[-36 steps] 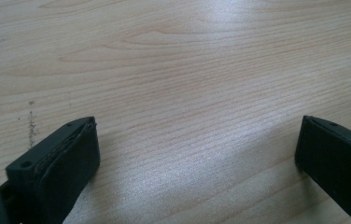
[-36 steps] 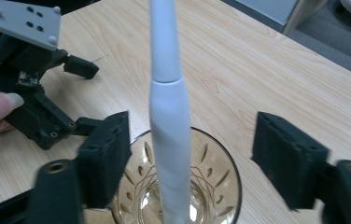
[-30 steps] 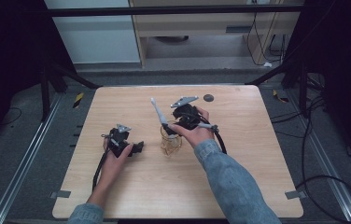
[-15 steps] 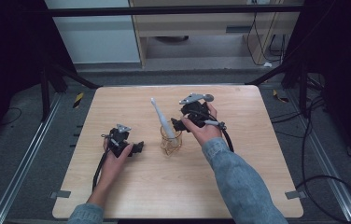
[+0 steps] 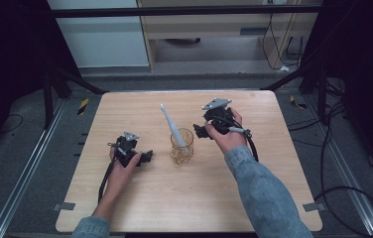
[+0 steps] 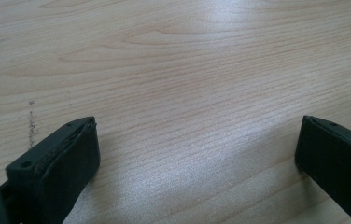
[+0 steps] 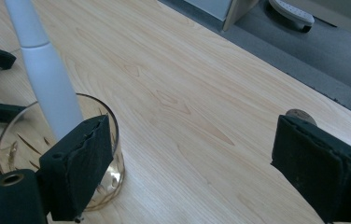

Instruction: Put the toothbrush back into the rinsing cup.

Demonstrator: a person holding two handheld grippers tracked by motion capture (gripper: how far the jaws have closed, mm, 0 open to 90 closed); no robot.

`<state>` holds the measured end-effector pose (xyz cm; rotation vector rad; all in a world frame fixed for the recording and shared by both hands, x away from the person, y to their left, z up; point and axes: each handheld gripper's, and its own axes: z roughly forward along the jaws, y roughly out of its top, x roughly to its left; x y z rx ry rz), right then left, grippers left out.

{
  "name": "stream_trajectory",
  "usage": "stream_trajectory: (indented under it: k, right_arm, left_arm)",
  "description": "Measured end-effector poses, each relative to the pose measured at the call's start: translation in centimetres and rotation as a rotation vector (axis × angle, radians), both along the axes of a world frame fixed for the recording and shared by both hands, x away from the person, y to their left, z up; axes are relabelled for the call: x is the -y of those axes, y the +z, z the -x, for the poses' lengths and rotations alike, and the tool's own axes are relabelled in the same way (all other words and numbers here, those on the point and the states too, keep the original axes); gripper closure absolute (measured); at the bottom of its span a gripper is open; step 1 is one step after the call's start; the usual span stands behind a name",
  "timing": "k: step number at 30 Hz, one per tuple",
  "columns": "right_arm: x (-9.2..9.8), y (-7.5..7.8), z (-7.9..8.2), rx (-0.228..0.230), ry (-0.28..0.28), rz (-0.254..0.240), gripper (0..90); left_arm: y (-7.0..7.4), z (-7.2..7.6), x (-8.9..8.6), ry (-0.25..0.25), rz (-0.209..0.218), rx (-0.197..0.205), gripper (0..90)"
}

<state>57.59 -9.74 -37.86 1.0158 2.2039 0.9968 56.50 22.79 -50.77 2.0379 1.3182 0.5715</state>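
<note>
High view shows the glass (image 5: 181, 146) standing near the middle of the desk (image 5: 140, 198), a white toothbrush (image 5: 172, 128) leaning in it toward the far edge. Right gripper (image 5: 202, 131) sits just beside the glass, its jaws wide, having just closed slightly, with nothing between them. Left gripper (image 5: 147, 157) rests nearer the left edge, jaws wide over bare wood.

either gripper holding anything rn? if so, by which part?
Nothing is held. The right gripper has open jaws beside the glass cup, where the white toothbrush stands on its own. The left gripper is open over bare table.
</note>
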Motion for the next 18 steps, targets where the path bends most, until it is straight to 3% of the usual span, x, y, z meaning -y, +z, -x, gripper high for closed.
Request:
stream_trajectory:
  k: [4,7,18]
  right_arm:
    - [1.1,-0.2,0.1,-0.008,-0.015,0.005,12.1]
    - [2.2,-0.3,0.1,-0.016,-0.039,-0.019,12.2]
    - [5.2,-0.3,0.5,-0.025,-0.079,-0.003,13.0]
  left_arm:
    - [0.0,0.0,0.0,0.000,0.000,0.000,0.0]
    - [0.0,0.0,0.0,0.000,0.000,0.000,0.0]
    - [0.0,0.0,0.0,0.000,0.001,0.000,0.0]
